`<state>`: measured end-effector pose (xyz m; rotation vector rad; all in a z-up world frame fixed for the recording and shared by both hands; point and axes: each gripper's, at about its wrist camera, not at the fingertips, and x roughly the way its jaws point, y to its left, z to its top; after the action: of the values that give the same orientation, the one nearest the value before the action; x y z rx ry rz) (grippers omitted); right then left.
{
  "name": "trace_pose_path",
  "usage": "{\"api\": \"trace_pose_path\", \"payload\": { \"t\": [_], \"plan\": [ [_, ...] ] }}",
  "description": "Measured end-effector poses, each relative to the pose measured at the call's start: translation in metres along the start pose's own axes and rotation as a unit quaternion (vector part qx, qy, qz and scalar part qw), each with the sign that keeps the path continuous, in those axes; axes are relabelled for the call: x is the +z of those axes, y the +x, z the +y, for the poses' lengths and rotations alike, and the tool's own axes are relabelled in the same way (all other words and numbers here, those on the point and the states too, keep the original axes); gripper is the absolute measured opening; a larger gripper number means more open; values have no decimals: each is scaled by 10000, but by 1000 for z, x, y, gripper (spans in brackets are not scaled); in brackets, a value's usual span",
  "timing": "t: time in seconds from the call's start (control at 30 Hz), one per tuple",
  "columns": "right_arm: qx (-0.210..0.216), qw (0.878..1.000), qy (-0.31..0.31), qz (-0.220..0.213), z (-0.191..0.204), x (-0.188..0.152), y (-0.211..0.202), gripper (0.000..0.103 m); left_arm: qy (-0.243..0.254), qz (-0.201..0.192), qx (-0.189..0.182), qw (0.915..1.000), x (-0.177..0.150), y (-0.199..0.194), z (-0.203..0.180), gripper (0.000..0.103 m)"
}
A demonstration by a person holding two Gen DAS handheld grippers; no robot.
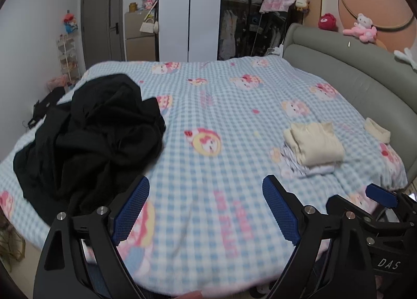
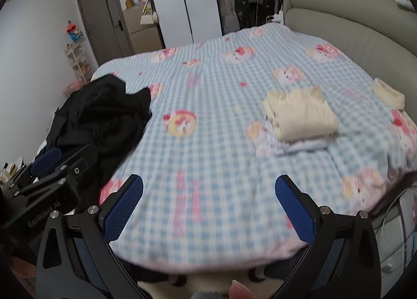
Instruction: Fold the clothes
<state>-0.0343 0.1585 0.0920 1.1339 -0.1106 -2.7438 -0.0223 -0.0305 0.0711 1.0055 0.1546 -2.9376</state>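
The big crumpled black cloth heap [image 1: 88, 132] at the bed's left looks soft and floppy, so pinch an edge; the left gripper [image 1: 206, 210] and right gripper [image 2: 208, 207] are both wide apart and hold nothing.

White letters "DAS" stand on the black body of the right gripper [image 1: 381, 198], at the lower right of the left wrist view. "GenRobot.AI" runs along the black body of the left gripper [image 2: 45, 160], at the lower left of the right wrist view. Pink lettering on the checked blanket [image 2: 216, 85] is too blurred to read.

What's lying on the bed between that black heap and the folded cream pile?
Nothing but bare checked blanket separates the black clothes from the folded stack; both views show it.
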Motion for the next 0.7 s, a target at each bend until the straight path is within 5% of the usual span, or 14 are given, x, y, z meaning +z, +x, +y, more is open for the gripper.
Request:
{"api": "trace_pose_path", "payload": {
  "t": [0.3,0.7],
  "plan": [
    [-59,9998,-186,88,3,-41,-18,102,-197,155,101,9996,-39,-19,5,91],
    [-92,9999,-93,14,-8,-50,-29,102,-194,173,103,9996,-50,-33,0,91]
  ]
}}
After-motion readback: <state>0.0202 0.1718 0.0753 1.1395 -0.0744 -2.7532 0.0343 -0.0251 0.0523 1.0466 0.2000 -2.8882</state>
